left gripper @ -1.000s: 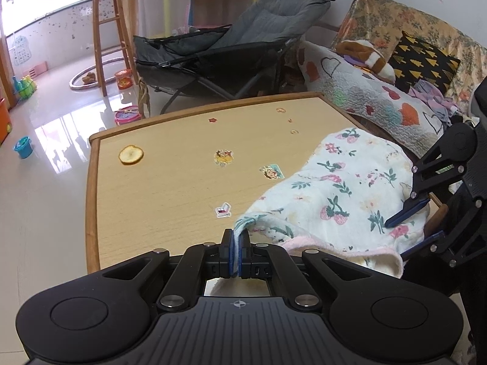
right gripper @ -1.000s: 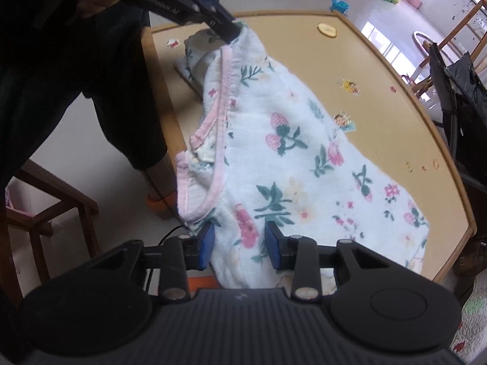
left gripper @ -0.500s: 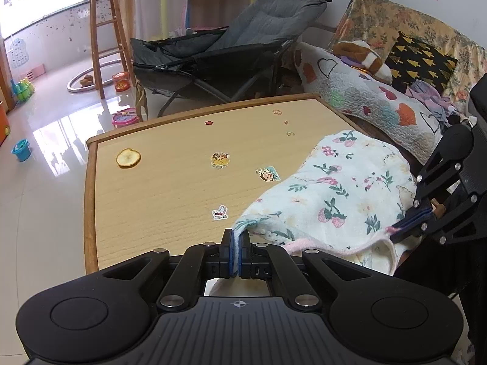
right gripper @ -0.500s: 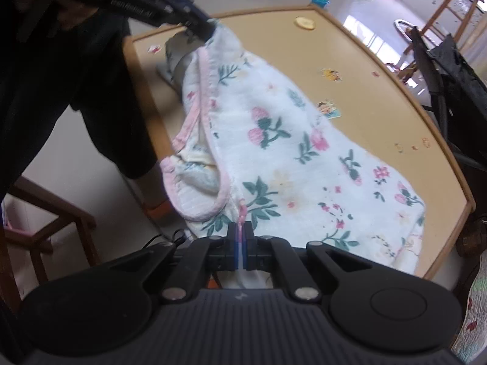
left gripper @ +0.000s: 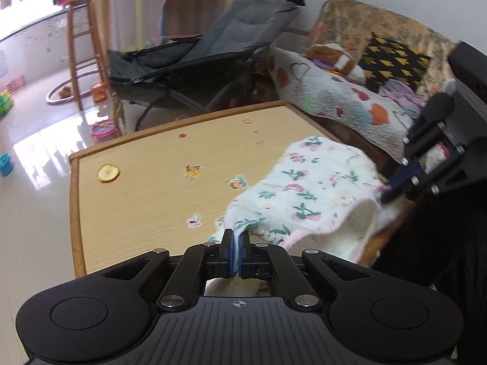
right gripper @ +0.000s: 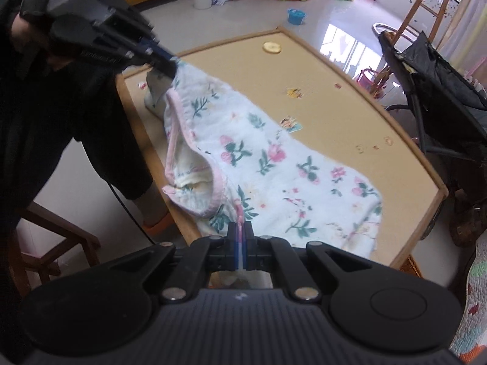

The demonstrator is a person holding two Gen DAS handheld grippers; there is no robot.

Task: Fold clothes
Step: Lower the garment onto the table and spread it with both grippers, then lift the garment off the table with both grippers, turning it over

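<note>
Right gripper (right gripper: 240, 237) has closed on floral garment (right gripper: 274, 164), lifting its edge.

Garment (right gripper: 264, 164): soft, nubbly cloth, matt, floral print, with smooth pink binding along its edges. Table (left gripper: 146, 194): pale wood-grain top, low sheen, raised wooden rim, small glossy stickers (left gripper: 237, 181) on it. Left gripper (left gripper: 235, 254) and right gripper (right gripper: 240, 248): matt black plastic, ribbed bodies, bright metal screw heads, blue pads. Floor (left gripper: 36, 133): glossy, reflective tile.
</note>
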